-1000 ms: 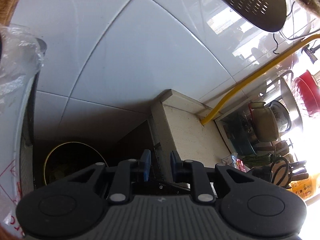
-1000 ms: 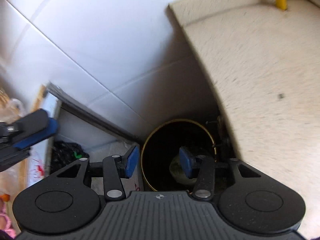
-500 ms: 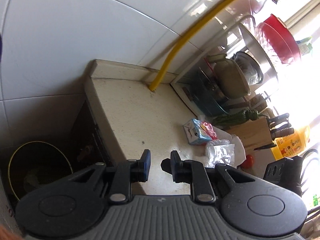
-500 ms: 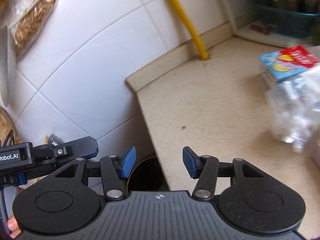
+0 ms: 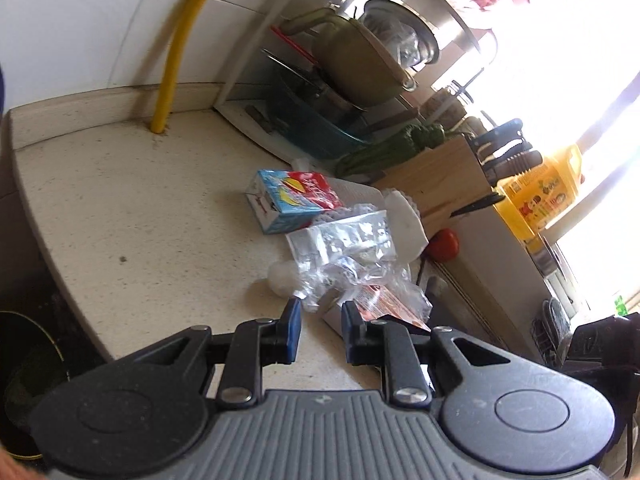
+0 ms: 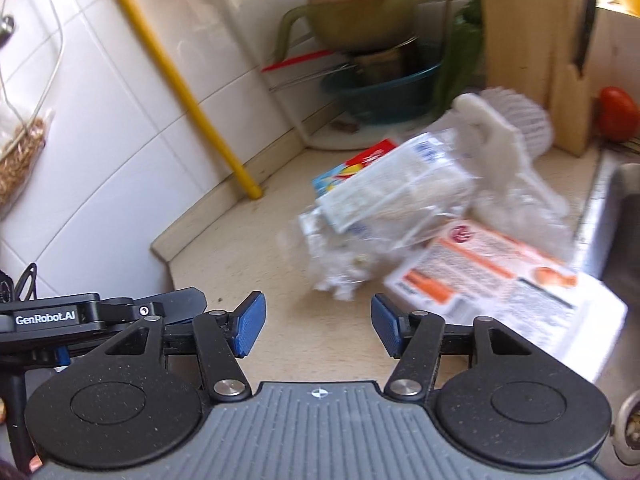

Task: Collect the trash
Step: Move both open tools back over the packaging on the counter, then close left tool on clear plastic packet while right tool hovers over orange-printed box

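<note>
A heap of trash lies on the speckled counter (image 5: 120, 208): a blue and red carton (image 5: 292, 200) (image 6: 352, 166), a crumpled clear wrapper (image 5: 348, 248) (image 6: 384, 200), an orange and white packet (image 5: 384, 300) (image 6: 500, 280) and white foam netting (image 5: 404, 220) (image 6: 516, 120). My left gripper (image 5: 320, 328) hovers just short of the wrapper, jaws a narrow gap apart, nothing between them. My right gripper (image 6: 318, 328) hangs over bare counter before the heap; its jaws are opening and empty. A dark bin with a yellow rim (image 5: 24, 368) stands below the counter's left edge.
A yellow pipe (image 5: 176, 48) (image 6: 180, 88) runs up the tiled wall. Behind the heap stand a rack with a green pot (image 5: 360, 60) and teal bowl (image 6: 384, 88), a wooden knife block (image 5: 440, 172) (image 6: 532, 52), a tomato (image 6: 616, 114) and a sink (image 6: 624, 220).
Both views have swung from the bin and wall tiles up onto the counter, bringing the trash heap close. The right jaws have spread wider; the left gap looks the same.
</note>
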